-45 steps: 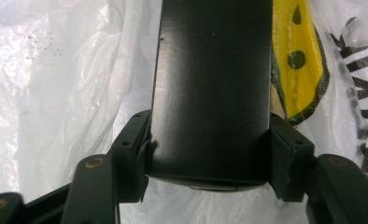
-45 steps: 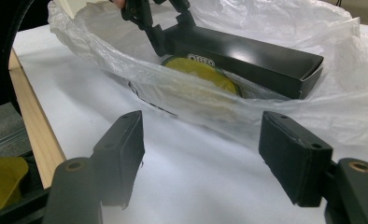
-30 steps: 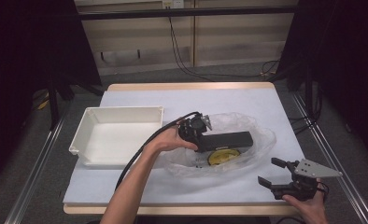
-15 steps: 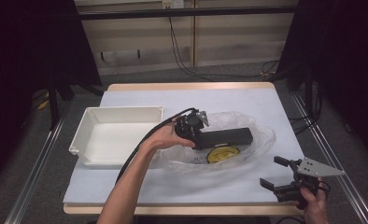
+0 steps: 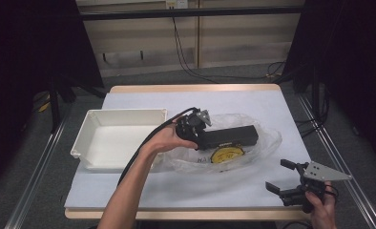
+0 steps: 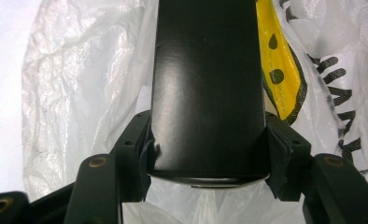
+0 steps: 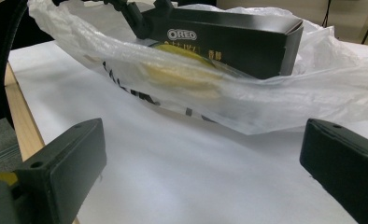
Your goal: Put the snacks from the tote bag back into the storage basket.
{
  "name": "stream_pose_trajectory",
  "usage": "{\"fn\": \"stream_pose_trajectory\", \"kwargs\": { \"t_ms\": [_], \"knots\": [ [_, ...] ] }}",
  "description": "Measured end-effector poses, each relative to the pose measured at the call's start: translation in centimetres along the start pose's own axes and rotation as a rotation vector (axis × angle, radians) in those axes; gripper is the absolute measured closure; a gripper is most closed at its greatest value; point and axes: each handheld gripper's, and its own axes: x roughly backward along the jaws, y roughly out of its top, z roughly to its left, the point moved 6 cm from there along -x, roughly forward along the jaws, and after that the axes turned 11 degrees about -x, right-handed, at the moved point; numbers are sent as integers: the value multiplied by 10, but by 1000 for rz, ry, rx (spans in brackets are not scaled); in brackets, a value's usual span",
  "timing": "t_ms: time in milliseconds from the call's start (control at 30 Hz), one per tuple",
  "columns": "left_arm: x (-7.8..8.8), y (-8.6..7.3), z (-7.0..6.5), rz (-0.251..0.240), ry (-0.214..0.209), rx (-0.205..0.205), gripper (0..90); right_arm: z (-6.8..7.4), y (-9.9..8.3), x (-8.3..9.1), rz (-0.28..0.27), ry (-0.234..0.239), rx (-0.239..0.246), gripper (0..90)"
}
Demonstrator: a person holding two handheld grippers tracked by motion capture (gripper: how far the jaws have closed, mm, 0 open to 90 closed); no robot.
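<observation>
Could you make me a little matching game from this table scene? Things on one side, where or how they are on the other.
Things:
1. black box
2. white tray
3. plastic bag
4. right gripper

States:
A. jaws wide apart, nothing between them
B. lying crumpled on the table, yellow print showing
C. clamped between the left gripper's jaws
D. empty, at the table's left

Pairs: 1-C, 2-D, 3-B, 4-A
</observation>
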Motion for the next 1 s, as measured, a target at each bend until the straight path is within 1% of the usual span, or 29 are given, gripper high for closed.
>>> {"fn": "stream_pose_trajectory", "kwargs": {
  "t_ms": [33,67,100,133,167,200,267,300,333,467,500,633,667,733,833,900,933,1000],
  "knots": [
    [1,1,0,-4,-1,4,430,0,0,0,-1,-2,4,0],
    [1,2,0,-8,4,-3,430,0,0,0,-2,0,5,0],
    [3,3,1,-15,22,-2,430,0,0,0,-1,2,8,0],
    [4,4,1,-24,23,2,431,0,0,0,-3,-1,8,0],
    [5,5,1,-33,13,-1,430,0,0,0,-4,-1,9,0],
    [6,5,1,-44,11,5,430,0,0,0,-3,3,8,0],
    [8,5,2,-42,18,1,430,0,0,0,-5,2,9,0],
    [9,6,2,-52,21,5,430,0,0,0,-5,5,11,0],
    [9,6,2,-64,14,8,430,0,0,0,-3,6,9,0],
    [13,10,3,-95,27,13,430,0,0,-1,-3,6,10,0],
    [14,11,3,-101,24,17,429,0,0,-1,-4,6,10,0],
    [13,9,4,-94,23,30,429,0,0,-2,-1,11,12,0],
    [13,9,4,-81,14,29,428,0,0,-2,-1,9,12,0],
    [10,9,3,-84,7,33,428,1,0,-2,-2,11,12,0],
    [5,8,2,-66,-5,40,428,1,0,-2,0,11,16,0],
    [2,8,2,-55,-22,43,428,1,0,-2,1,10,18,0],
    [1,8,1,-60,-30,53,428,1,0,-1,1,7,19,0],
    [-2,8,0,-60,-44,59,428,1,-1,-1,4,12,21,0]
  ]
}}
